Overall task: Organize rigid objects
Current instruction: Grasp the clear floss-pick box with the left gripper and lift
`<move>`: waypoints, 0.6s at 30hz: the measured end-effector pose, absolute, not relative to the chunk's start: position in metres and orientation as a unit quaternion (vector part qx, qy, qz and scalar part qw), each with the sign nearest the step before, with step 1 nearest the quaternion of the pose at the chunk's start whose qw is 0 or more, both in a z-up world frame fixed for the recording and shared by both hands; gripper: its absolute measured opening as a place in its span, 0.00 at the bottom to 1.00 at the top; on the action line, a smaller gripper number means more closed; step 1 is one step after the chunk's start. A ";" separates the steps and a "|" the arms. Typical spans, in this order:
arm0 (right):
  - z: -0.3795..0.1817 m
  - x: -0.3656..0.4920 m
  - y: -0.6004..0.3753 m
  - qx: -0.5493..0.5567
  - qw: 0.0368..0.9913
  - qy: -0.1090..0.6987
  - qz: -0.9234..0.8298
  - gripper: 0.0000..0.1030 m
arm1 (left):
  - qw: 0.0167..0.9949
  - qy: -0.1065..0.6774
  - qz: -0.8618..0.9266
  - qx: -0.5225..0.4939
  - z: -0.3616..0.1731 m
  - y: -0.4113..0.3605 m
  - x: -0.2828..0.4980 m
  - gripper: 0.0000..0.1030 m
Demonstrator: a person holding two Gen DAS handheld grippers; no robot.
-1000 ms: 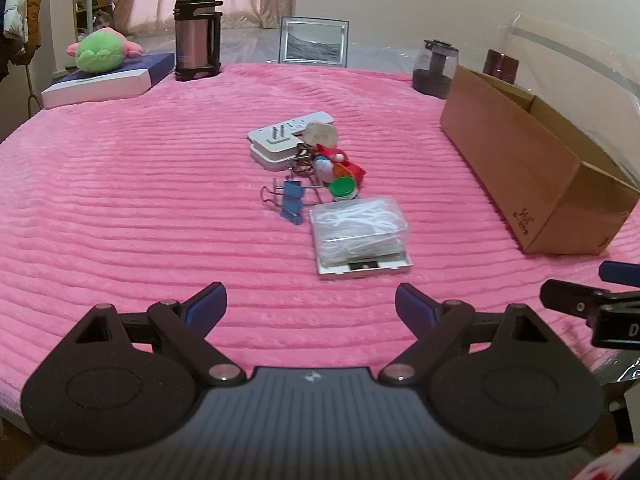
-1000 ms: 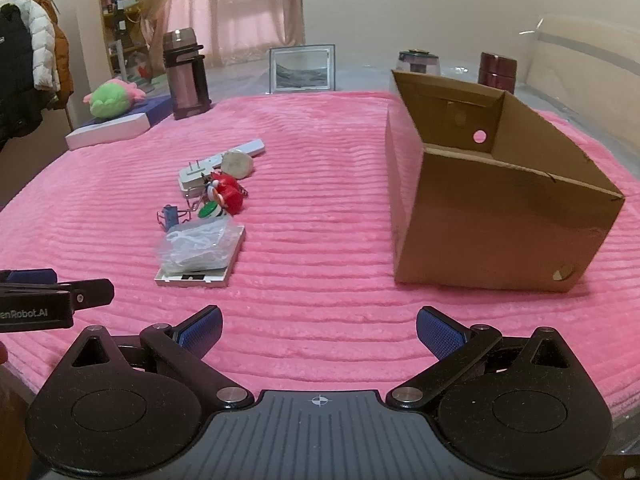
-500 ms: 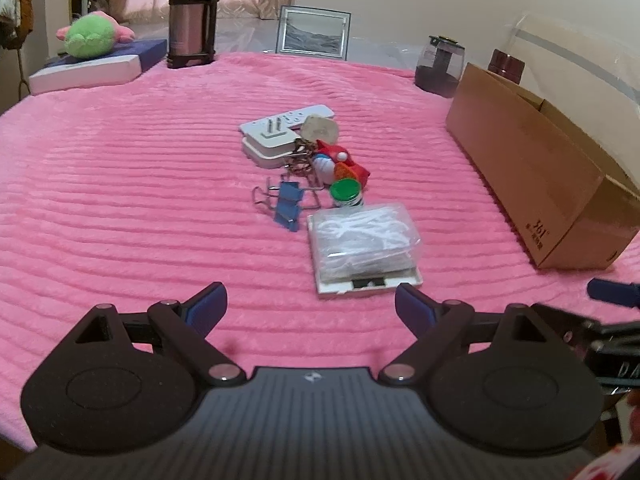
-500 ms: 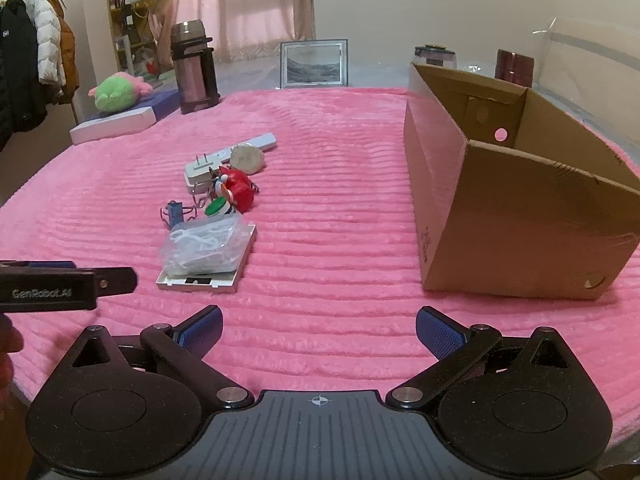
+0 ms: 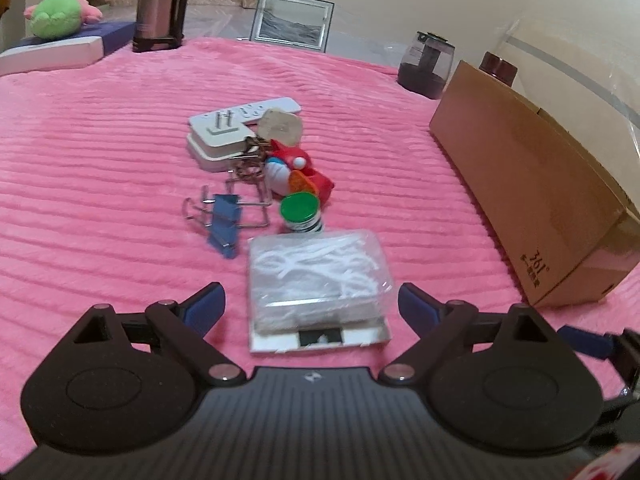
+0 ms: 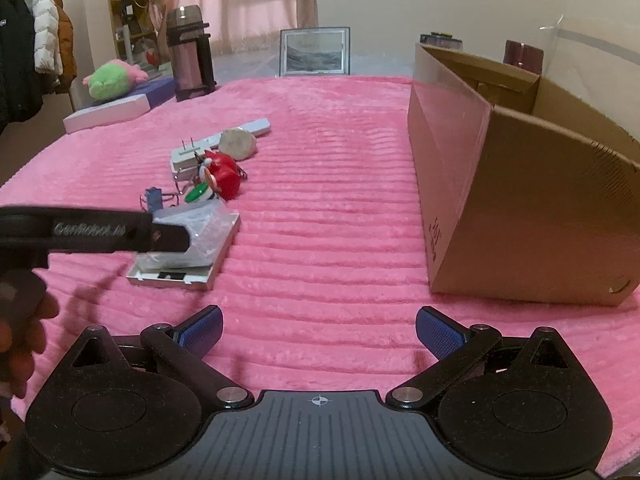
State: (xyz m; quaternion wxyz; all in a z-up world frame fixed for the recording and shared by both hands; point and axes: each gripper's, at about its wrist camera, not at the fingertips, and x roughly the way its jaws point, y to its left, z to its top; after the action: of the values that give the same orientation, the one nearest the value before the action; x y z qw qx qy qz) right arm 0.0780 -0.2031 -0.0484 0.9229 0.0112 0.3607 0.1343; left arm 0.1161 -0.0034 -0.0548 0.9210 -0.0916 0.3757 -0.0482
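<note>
Left gripper [image 5: 310, 302] is spread wide, nothing in it, sitting low over the pink blanket [image 5: 100, 168] with the flat white tray [image 5: 320, 336] right between its fingers. That tray has a clear bag [image 5: 318, 276] of white stringy stuff on top. Just past it there's a little pile: a blue clip [image 5: 224, 220], a green-capped jar [image 5: 300, 212], a red toy [image 5: 298, 174], a white plug [image 5: 218, 142], a remote [image 5: 260, 110] and a beige lump [image 5: 280, 126], all pretty much touching.

Right gripper [image 6: 318, 330] is wide apart too and empty, over bare blanket, well off to the side of the pile. Open cardboard box [image 6: 512, 200] sits just ahead on its right. Can't tell what's inside it from here.
</note>
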 end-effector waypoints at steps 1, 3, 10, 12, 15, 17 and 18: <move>-0.050 0.079 -0.203 0.011 0.922 0.362 0.134 0.97 | 0.921 0.376 -0.050 -0.093 -0.056 -0.006 0.120 0.89; -0.053 0.082 -0.204 0.012 0.921 0.365 0.134 0.98 | 0.921 0.375 -0.054 -0.094 -0.059 -0.010 0.127 0.90; -0.057 0.088 -0.204 0.010 0.920 0.368 0.137 0.97 | 0.919 0.387 -0.039 -0.068 -0.068 -0.018 0.142 0.83; -0.057 0.089 -0.202 0.007 0.920 0.367 0.137 0.97 | 0.919 0.386 -0.043 -0.065 -0.068 -0.017 0.142 0.83; -0.055 0.090 -0.199 0.011 0.920 0.365 0.138 0.97 | 0.922 0.379 -0.046 -0.071 -0.063 -0.010 0.137 0.82; -0.053 0.089 -0.194 0.010 0.921 0.361 0.144 0.97 | 0.924 0.372 -0.049 -0.074 -0.055 -0.002 0.131 0.82; -0.052 0.090 -0.191 0.009 0.921 0.360 0.148 0.97 | 0.926 0.367 -0.049 -0.073 -0.051 0.005 0.128 0.82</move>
State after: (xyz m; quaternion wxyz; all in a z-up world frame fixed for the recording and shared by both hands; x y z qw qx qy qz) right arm 0.0896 -0.1911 -0.0516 0.9214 0.0093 0.3595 0.1476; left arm 0.1280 0.0047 -0.0507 0.9262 -0.0728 0.3667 -0.0485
